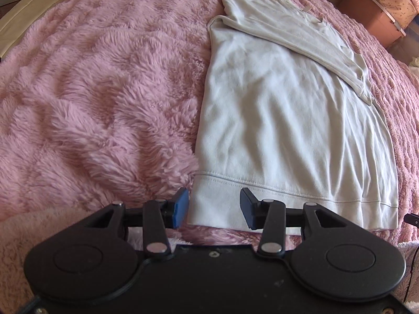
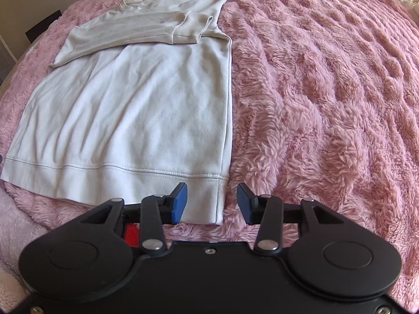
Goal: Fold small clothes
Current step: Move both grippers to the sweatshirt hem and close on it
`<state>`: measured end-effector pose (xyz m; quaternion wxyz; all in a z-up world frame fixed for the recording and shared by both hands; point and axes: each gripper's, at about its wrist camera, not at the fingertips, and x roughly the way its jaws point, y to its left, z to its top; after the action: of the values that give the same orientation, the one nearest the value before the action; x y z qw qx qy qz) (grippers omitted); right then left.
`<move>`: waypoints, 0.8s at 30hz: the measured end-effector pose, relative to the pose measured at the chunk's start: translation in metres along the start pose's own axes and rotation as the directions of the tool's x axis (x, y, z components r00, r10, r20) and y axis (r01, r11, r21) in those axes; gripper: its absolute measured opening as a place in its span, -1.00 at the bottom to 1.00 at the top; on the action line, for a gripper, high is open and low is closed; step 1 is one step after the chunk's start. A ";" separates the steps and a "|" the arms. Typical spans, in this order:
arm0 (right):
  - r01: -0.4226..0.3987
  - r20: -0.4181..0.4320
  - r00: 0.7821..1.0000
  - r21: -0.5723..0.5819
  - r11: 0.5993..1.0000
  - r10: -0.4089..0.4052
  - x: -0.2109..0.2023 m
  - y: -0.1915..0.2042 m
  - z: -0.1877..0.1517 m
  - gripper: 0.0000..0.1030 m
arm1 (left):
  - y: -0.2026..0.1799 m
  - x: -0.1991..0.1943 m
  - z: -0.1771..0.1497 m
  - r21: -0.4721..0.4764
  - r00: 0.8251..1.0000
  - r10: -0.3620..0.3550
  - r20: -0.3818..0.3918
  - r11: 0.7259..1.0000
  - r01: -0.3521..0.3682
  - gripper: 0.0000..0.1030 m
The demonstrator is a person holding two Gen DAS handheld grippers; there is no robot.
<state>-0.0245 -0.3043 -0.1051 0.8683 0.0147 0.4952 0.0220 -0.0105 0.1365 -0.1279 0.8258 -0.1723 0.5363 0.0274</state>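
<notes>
Left wrist: one white shirt [image 1: 288, 120], one pink blanket [image 1: 104, 91].

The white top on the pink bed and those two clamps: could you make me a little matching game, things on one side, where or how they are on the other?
Things:
1. left gripper
2. right gripper
3. sleeves
4. fluffy blanket

States:
A. folded across the chest at the far end of the white top
B. pink, spread under everything
C. open over the hem's left corner
D. open over the hem's right corner

Pairs: 1-C, 2-D, 3-A, 4-B
</notes>
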 end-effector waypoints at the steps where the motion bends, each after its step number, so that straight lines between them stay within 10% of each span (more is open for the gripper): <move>1: 0.002 -0.010 1.000 0.002 1.000 -0.002 0.001 -0.002 -0.001 -0.14 | 0.001 0.002 -0.001 -0.002 1.000 0.007 -0.009 1.000 -0.007 -0.11; 7: -0.020 -0.053 0.998 0.027 0.999 0.022 0.009 -0.008 -0.001 -0.14 | 0.000 0.015 0.000 0.007 0.997 0.061 -0.056 0.998 -0.061 -0.11; 24: -0.067 -0.164 0.983 0.104 0.992 0.083 0.035 -0.018 0.005 -0.22 | 0.006 0.034 0.009 -0.029 0.990 -0.062 -0.127 0.998 0.059 -0.20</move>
<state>-0.0025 -0.3205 -0.1332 0.8203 0.0739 0.5663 0.0317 0.0100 0.1406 -0.1566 0.7879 -0.2003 0.5823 -0.0018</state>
